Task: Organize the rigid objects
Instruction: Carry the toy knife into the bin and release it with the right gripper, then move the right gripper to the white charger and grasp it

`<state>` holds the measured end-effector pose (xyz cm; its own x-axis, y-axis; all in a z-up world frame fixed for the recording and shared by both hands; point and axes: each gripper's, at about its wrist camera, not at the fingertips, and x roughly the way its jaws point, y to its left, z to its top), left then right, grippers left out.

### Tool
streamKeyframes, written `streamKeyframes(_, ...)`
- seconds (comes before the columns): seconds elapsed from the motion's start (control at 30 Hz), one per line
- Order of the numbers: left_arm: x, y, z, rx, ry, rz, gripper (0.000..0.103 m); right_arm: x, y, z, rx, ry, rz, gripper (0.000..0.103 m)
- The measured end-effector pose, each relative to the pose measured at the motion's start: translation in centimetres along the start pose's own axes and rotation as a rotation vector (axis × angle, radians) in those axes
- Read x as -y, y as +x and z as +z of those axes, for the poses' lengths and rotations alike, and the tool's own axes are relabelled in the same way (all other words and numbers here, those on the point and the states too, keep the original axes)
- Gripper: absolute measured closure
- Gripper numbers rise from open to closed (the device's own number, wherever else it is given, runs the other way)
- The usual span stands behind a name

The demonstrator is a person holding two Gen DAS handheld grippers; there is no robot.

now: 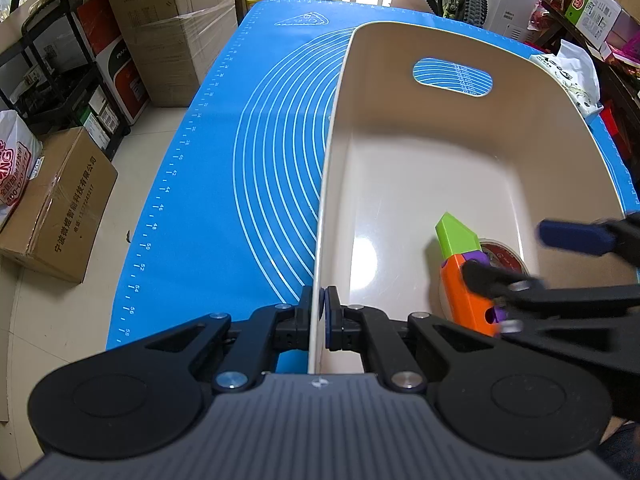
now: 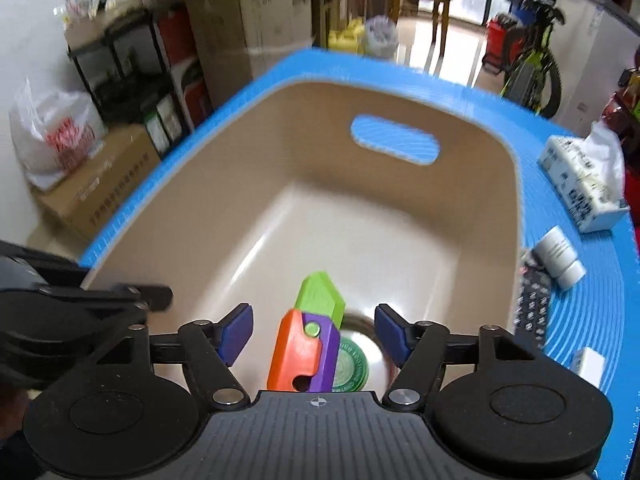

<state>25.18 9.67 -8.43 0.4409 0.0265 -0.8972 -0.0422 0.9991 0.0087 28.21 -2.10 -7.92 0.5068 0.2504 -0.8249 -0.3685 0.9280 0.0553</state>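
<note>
A beige plastic basket (image 1: 460, 52) with a handle slot stands on the blue mat (image 1: 248, 168). My left gripper (image 1: 321, 304) is shut on the basket's left wall near its front corner. Inside the basket lie an orange, purple and green toy knife (image 1: 460, 264) and a round tape roll (image 1: 506, 258) beneath it. My right gripper (image 2: 316, 332) is open above the toy knife (image 2: 310, 340) and the tape roll (image 2: 354, 364), inside the basket (image 2: 224, 148); it holds nothing. It also shows at the right of the left wrist view (image 1: 532, 256).
On the mat right of the basket lie a dark remote control (image 2: 532, 312), two white bottles (image 2: 560, 256), a small white box (image 2: 588, 364) and a tissue pack (image 2: 584, 184). Cardboard boxes, a rack and a bicycle stand around the table.
</note>
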Motion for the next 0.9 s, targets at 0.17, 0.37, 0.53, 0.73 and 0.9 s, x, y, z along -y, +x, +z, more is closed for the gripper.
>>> streamKeyframes(0.17, 0.0, 0.0, 0.0, 0.000, 0.000, 0.000, 0.097, 2.3, -3.6, 0.0, 0.104, 0.022, -0.005, 0.023)
streamKeyframes(0.37, 0.0, 0.0, 0.0, 0.000, 0.000, 0.000, 0.097, 7.2, -7.3, -0.4, 0.226, 0.100, -0.090, 0.022)
streamKeyframes(0.53, -0.1, 0.0, 0.0, 0.000, 0.001, 0.001, 0.097, 12.9, -7.7, -1.6, 0.245, 0.217, -0.173, 0.020)
streamKeyframes(0.73, -0.1, 0.0, -0.1, 0.001, 0.000, 0.004, 0.097, 18.0, -4.6, -4.4, 0.201, 0.308, -0.281, 0.020)
streamKeyframes(0.9, -0.2, -0.1, -0.2, 0.001, 0.003, 0.006, 0.097, 20.2, -1.9, -6.2, 0.152, 0.336, -0.345, 0.020)
